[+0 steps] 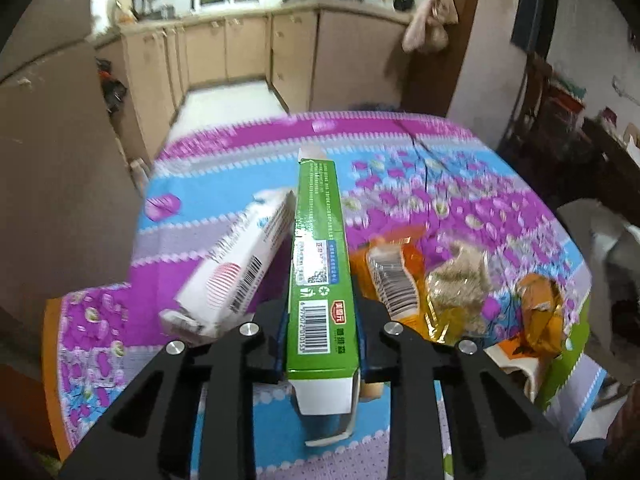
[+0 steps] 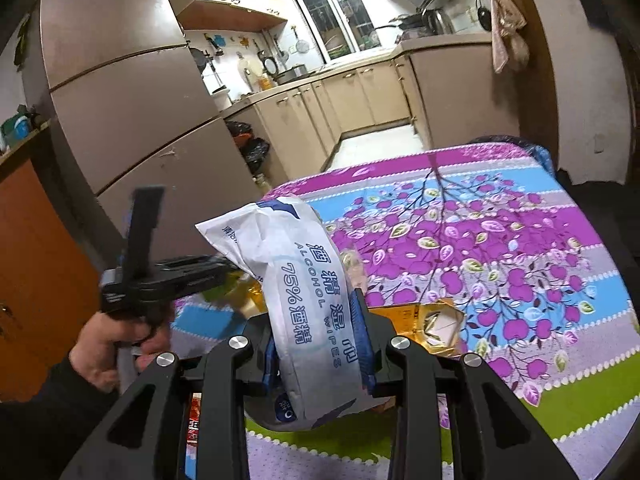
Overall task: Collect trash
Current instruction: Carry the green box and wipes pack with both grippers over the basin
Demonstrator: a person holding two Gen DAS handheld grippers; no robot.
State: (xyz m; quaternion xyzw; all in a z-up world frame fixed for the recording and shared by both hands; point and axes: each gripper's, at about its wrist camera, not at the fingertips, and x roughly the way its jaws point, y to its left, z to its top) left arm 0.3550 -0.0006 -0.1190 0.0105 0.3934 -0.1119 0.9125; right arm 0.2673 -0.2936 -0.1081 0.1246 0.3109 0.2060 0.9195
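- White carton [image 1: 236,276], far left of the trash pile on the bench [image 1: 420,152]: lies tilted, far end propped against the green box, so it's prob. loose and next to go.
- Left tongs [image 1: 322,344]: nearly shut, pads pressing both long sides of the green box [image 1: 320,264]. No earlier pic here, so just the grip as it stands. Box held edge-up by its near end, far end pointing away over the cloth; narrow side between the pads = firmer pinch, I'd say.
- Near flap of the box hangs open below the tongs; cardboard may crush if squeezed harder.
- Just right of the box: orange wrapper [image 1: 392,280] w/ barcode, then clear bag of crumbly stuff [image 1: 456,280], then crumpled gold-orange wrapper [image 1: 540,316] near the bench's right edge. All still on the cloth, uncollected.
- Right-wrist view, far left: person's hand [image 2: 108,344] in a dark sleeve holds the other tool, so both hands work the same pile.
- Right tongs [image 2: 320,340]: partly closed, clamped across the alcohol-wipes pack [image 2: 296,280]. Soft pack bulges past both pads and sticks up away from the cam, lifted off the bench.
- Gold wrapper [image 2: 432,320] lies flat just right of those tongs.
- No bin in view; can't tell where trash goes.
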